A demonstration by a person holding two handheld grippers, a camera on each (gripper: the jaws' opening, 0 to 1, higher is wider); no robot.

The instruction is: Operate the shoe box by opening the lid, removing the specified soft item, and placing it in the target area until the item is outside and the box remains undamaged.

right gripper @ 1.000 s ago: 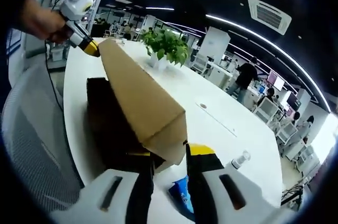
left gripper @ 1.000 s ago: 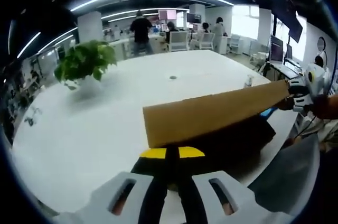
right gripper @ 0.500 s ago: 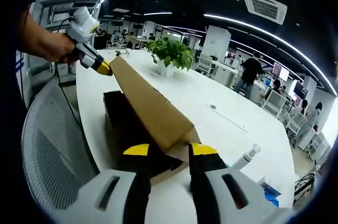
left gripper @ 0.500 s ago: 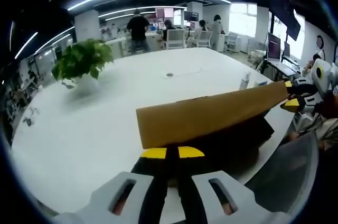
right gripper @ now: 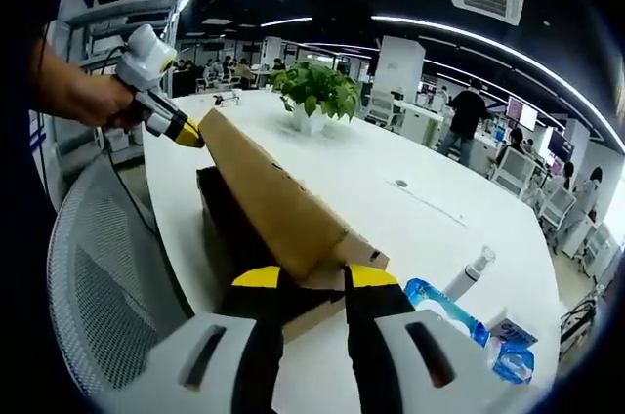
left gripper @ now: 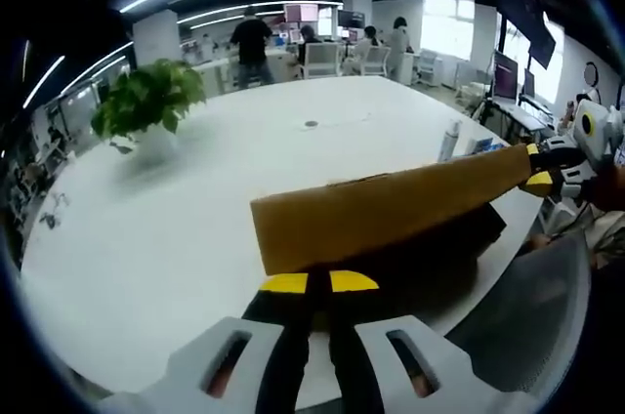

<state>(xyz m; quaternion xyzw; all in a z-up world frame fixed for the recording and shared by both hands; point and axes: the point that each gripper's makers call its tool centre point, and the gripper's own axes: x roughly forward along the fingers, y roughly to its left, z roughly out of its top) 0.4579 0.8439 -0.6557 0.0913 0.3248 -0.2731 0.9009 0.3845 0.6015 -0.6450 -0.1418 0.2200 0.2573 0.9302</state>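
Note:
A brown cardboard lid (left gripper: 391, 209) stands tilted up over a dark shoe box (left gripper: 439, 258) at the near edge of the white table (left gripper: 176, 238). My left gripper (left gripper: 317, 283) is shut on one end of the lid. At the lid's other end, the right gripper (left gripper: 535, 167) has a yellow tip above and below the edge. In the right gripper view the lid (right gripper: 269, 194) runs away from my right gripper (right gripper: 312, 277), which pinches its near end, to the left gripper (right gripper: 181, 129) at the far corner. The box (right gripper: 229, 228) interior is dark, its contents hidden.
A potted plant (left gripper: 146, 106) (right gripper: 314, 92) stands further along the table. A spray bottle (right gripper: 471, 272) and blue packets (right gripper: 444, 302) lie beside the box. A grey mesh chair (right gripper: 107, 277) sits against the table edge. People work at desks far behind.
Half a second ago the right gripper's jaws stood spread just off the lid's end; now they are on it again. The left gripper has kept its hold, lid still raised.

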